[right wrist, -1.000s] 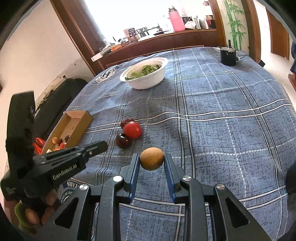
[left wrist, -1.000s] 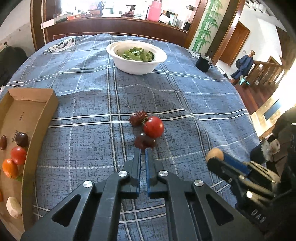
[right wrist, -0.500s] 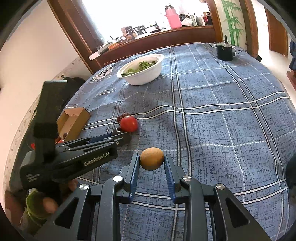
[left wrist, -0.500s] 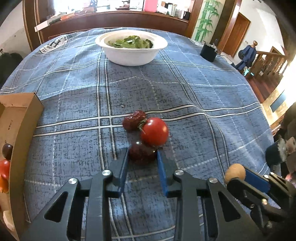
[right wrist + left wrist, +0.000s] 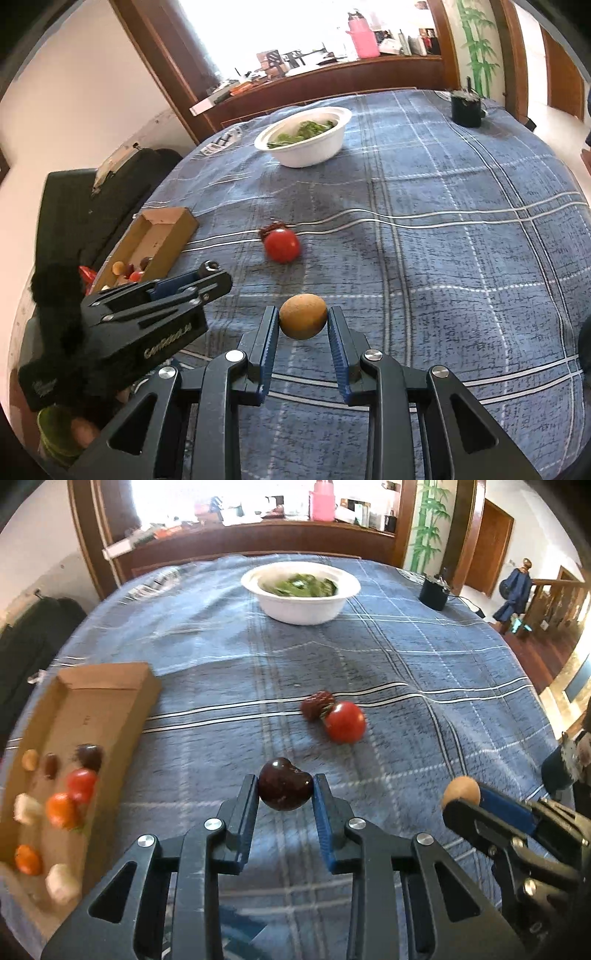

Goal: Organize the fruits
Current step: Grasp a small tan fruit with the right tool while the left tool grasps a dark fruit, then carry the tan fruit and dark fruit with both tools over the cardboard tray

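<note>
left gripper (image 5: 284, 788) pinches one dark cherry (image 5: 283, 783); right gripper (image 5: 303, 321) pinches one tan fruit (image 5: 303, 320); one tomato (image 5: 344, 722) touches one date (image 5: 317, 705) ahead.

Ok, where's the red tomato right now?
The red tomato lies on the blue plaid tablecloth, mid-table in the left wrist view, touching the wrinkled dark red fruit, nearer than the white bowl.

Daylight blasting in from the window (image 5: 295, 33) up top, totally blown out. Left wrist view's motion-smeared on its left side; fisheye corners go black, edges curve.
</note>
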`<state>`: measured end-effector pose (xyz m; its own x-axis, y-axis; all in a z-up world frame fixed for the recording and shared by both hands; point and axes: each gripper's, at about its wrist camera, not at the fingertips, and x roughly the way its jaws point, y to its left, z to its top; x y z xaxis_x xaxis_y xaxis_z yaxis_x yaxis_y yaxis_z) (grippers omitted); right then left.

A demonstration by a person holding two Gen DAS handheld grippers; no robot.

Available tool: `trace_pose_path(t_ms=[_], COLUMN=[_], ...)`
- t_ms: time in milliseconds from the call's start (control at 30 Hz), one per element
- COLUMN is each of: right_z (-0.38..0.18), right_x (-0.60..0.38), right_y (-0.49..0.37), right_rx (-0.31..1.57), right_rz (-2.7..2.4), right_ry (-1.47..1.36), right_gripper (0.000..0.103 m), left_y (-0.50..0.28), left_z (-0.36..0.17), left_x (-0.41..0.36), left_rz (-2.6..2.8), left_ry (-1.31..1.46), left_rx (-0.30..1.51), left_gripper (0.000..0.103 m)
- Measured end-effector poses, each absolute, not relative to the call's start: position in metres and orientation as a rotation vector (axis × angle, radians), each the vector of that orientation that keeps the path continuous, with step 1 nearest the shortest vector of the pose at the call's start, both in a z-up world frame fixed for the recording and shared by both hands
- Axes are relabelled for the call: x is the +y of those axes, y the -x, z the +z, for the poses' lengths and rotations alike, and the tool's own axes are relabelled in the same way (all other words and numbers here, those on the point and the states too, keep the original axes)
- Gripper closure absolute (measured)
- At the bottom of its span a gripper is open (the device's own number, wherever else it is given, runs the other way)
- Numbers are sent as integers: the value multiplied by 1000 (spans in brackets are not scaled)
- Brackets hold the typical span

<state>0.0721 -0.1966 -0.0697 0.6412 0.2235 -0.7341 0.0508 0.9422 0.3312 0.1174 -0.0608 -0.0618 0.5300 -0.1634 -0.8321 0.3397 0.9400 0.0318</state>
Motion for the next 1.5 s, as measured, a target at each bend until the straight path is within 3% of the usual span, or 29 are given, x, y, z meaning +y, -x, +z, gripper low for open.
trace_pose_path(t_ms=[700,1500], right_z=[-53,-56], right_x=[-114,-48], right_y=[-69,-87], right_rx=[873,894], right_rz=[221,303], right_ry=[-241,-186], right_gripper=[75,75], left_y=[-73,-71], left_z=[-31,-29], left_x=[46,105], left_rz=[-52,55], left_ry=[-200,-163], left_rx=[870,853], left_gripper=[76,76])
